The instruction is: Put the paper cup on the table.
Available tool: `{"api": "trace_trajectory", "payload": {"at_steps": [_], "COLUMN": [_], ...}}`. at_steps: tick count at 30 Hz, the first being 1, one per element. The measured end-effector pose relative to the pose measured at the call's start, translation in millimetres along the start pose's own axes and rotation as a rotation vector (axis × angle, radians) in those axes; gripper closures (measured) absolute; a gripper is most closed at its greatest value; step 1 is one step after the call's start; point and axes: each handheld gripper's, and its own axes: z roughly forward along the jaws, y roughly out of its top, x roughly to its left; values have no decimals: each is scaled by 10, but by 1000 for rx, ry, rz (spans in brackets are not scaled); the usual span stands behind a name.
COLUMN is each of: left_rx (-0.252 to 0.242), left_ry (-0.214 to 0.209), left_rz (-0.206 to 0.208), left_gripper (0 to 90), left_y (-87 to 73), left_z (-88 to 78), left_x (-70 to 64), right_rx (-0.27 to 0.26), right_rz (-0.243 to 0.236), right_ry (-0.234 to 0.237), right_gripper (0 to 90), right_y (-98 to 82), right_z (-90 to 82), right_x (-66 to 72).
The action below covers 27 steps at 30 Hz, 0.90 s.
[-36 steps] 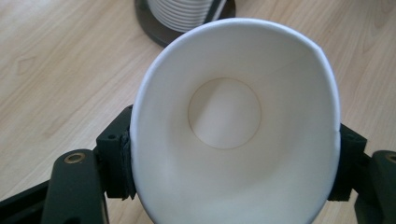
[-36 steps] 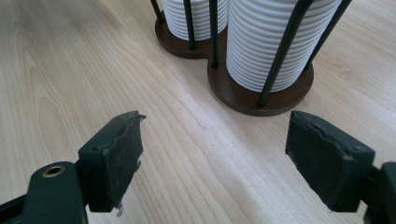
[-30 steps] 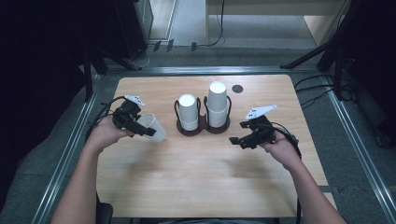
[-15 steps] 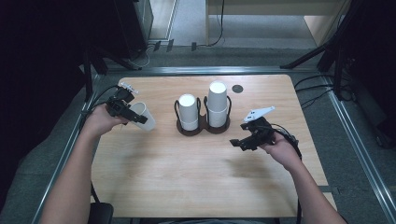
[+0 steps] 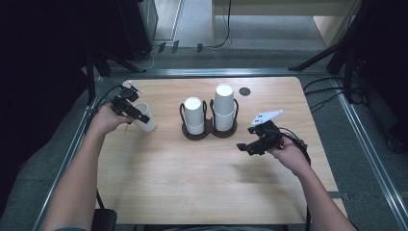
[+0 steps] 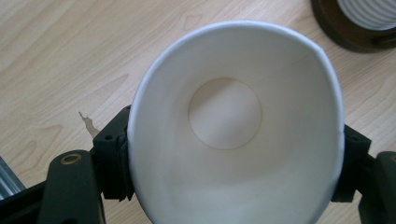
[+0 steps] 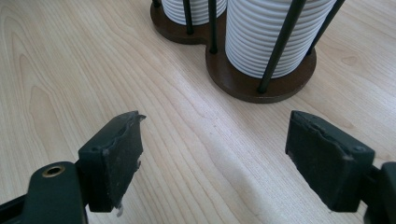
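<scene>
Your right gripper [image 5: 246, 147] hangs nearest you, in front of and to the right of the dark wooden two-ring cup holder [image 5: 210, 132], jaws spread wide over bare wooden table [image 5: 192, 183]. Left of that holder, your left gripper [image 5: 137, 115] clamps a white paper cup [image 5: 146, 118], squeezing its rim oval. Two white cup stacks [image 5: 224, 106] stand in the holder.
</scene>
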Motion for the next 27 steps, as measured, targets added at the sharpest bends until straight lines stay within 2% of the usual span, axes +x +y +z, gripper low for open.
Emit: {"api": "trace_trajectory", "payload": {"at_steps": [3, 5, 10, 17, 23, 27], "left_rx": [6, 7, 25, 26, 24, 24], "left_ry": [-16, 4, 18, 25, 14, 23], "left_rz": [-7, -10, -1, -5, -10, 13], "left_gripper": [227, 225, 217, 212, 201, 190], "left_y": [10, 21, 39, 56, 52, 56], "left_z": [48, 75, 132, 177, 195, 197], "left_x": [22, 33, 35, 18, 22, 5], "right_rx": [-2, 0, 2, -5, -14, -16], "right_rz": [0, 0, 1, -7, -6, -7], "right_ry": [0, 0, 0, 1, 0, 0], "right_gripper": [188, 189, 188, 189, 188, 188], "right_y": [3, 2, 1, 0, 2, 3], "right_z": [2, 4, 7, 0, -7, -5], "right_x": [2, -2, -6, 0, -5, -9]}}
